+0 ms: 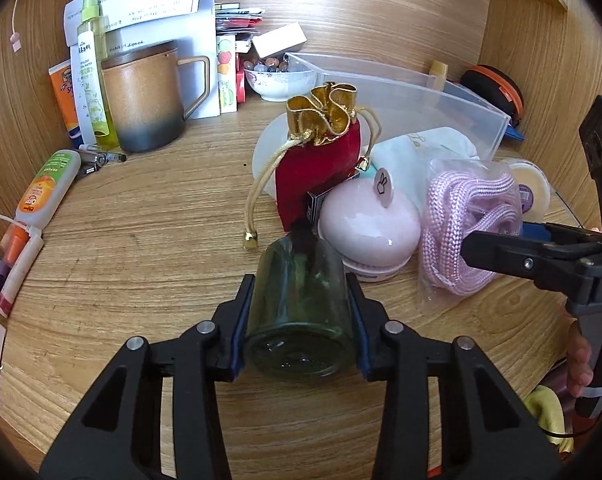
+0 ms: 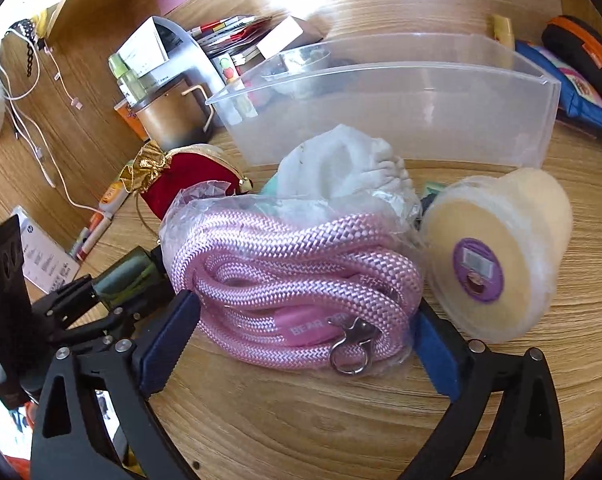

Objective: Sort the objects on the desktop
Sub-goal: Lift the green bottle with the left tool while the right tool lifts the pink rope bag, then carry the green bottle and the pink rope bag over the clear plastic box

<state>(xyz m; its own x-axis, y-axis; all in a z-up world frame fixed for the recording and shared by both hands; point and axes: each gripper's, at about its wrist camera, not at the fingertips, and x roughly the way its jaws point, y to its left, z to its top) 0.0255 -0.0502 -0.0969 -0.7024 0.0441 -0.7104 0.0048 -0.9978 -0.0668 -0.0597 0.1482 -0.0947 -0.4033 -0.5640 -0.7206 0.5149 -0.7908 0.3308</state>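
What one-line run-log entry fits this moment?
left gripper: shut on green glass jar | right gripper: open around bagged pink braided rope | clear plastic bin: behind

Fingers (image 2: pixel 173 332) straddle bagged pink rope (image 2: pixel 285 280)

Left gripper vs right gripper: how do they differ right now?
The left gripper is closed narrowly on a green glass bottle lying on its side. The right gripper stands wide, its pads straddling the bagged pink rope without clearly pressing it. Both angle down over the wooden desk.
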